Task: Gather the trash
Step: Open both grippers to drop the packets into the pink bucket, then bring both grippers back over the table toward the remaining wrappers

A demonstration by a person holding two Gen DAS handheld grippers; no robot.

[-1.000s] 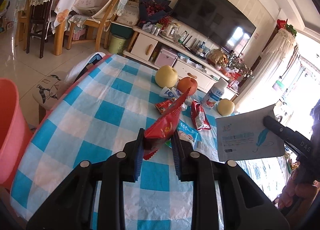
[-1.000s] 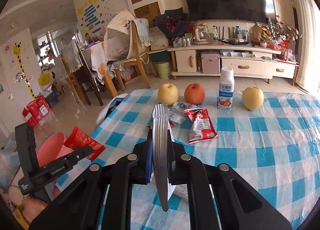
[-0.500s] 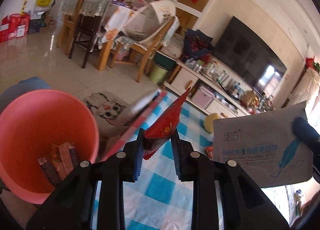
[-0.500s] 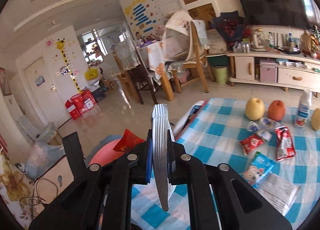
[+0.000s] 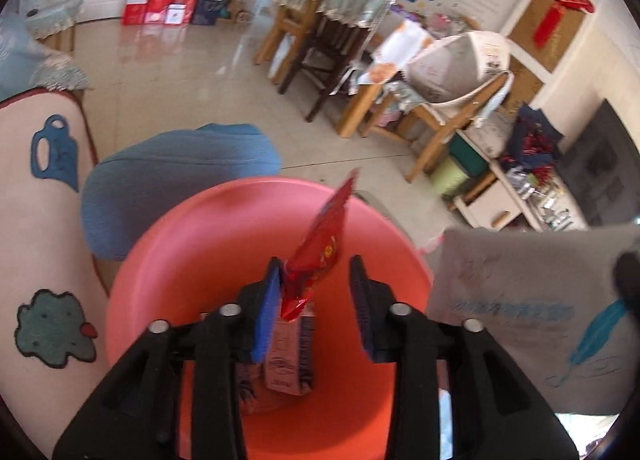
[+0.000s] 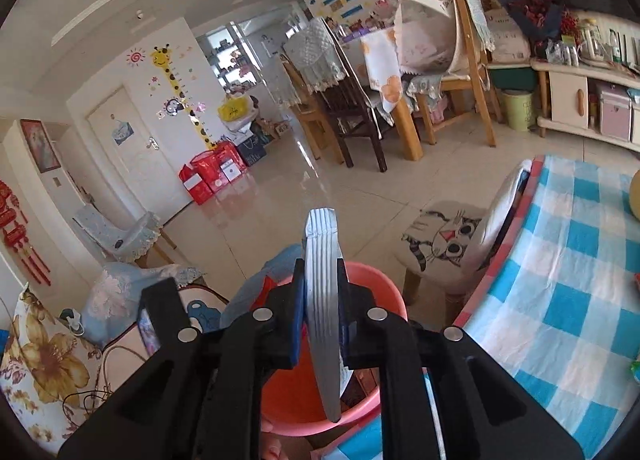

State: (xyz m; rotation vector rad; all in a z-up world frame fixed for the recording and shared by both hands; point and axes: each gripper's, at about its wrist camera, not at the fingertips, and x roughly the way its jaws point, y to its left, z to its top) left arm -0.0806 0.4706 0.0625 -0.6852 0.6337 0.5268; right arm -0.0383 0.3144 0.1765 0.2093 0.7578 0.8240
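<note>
My left gripper [image 5: 315,264] hangs over a pink bucket [image 5: 200,244], and its jaws are opening. A red snack wrapper [image 5: 320,244] stands between them; it leans on the left pad and the right pad is clear of it. My right gripper [image 6: 321,264] is above the same bucket [image 6: 292,392], its jaws just starting to open. Its pads still press on a grey-white wipes pack [image 6: 320,300] seen edge-on. The same pack [image 5: 520,300] shows flat at the right of the left wrist view. A carton [image 5: 288,356] and other wrappers lie in the bucket.
The table with a blue checked cloth [image 6: 560,280] is to the right, with a cat-cushion stool [image 6: 440,240] beside it. A person's knee in blue [image 5: 168,180] and a patterned sofa cushion [image 5: 40,220] border the bucket. Chairs stand further off across the tiled floor.
Both grippers swung left off the table to above the bucket. The left jaws have parted and no longer pinch the red wrapper. The right gripper still carries the pack.
</note>
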